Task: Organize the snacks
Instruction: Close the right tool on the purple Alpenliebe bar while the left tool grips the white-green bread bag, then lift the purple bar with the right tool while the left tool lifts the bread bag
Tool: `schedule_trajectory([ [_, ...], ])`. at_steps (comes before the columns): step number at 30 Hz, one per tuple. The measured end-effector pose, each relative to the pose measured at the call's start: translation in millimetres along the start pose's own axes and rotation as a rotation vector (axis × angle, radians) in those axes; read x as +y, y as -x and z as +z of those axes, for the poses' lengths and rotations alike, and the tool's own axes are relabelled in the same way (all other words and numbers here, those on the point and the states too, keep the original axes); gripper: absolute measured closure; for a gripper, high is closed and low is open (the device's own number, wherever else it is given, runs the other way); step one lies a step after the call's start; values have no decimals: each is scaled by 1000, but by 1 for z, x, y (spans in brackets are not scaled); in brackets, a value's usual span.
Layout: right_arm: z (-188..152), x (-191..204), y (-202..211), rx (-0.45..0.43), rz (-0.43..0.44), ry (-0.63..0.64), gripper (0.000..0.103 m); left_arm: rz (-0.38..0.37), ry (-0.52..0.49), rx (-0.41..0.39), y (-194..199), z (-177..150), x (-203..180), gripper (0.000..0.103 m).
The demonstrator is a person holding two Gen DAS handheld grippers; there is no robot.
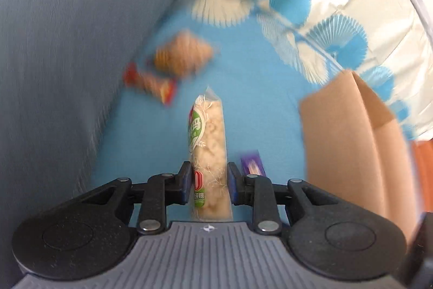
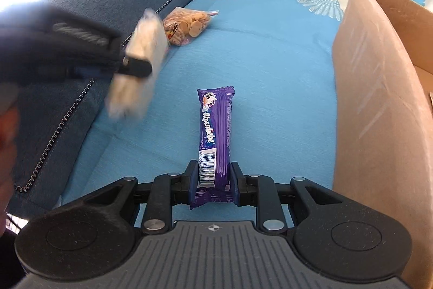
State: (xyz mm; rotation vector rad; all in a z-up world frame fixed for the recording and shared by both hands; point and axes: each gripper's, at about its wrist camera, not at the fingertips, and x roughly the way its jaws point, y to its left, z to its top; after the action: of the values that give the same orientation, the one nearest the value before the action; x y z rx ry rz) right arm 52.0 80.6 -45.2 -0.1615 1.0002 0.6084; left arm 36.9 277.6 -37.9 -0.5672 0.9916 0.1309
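Blue sofa seat (image 2: 270, 77) carries the snacks. Nearest, the right gripper (image 2: 212, 180) has its jaws clamped on the near end of the purple candy bar (image 2: 216, 126), which lies flat on the cushion. Left of it, the left gripper (image 1: 207, 182) grips a pale rice-snack packet (image 1: 209, 142), raised off the seat. Cardboard box (image 2: 379, 99) stands right. Farther left lies a cookie bag (image 2: 188, 23). Judged step: pickup complete; next, carry both items over the box rim and release.

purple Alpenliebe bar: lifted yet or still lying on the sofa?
Cannot tell for sure. The purple Alpenliebe bar lies along the blue cushion and looks flat, with the right tongs closed on its near end.
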Motion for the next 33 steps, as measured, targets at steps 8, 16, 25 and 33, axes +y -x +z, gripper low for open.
schedule_trajectory([
  [8, -4, -9, 6, 8, 5, 0, 74, 141, 26, 7, 0, -8, 7, 71],
  [16, 0, -14, 0, -9, 14, -30, 65, 152, -54, 49, -18, -11, -10, 58],
  [25, 3, -7, -16, -2, -18, -17, 65, 214, -143, 96, -35, -7, -25, 53],
  [33, 1, 0, -13, -42, -25, 25, 86, 256, -221, 87, -39, -7, -30, 63],
])
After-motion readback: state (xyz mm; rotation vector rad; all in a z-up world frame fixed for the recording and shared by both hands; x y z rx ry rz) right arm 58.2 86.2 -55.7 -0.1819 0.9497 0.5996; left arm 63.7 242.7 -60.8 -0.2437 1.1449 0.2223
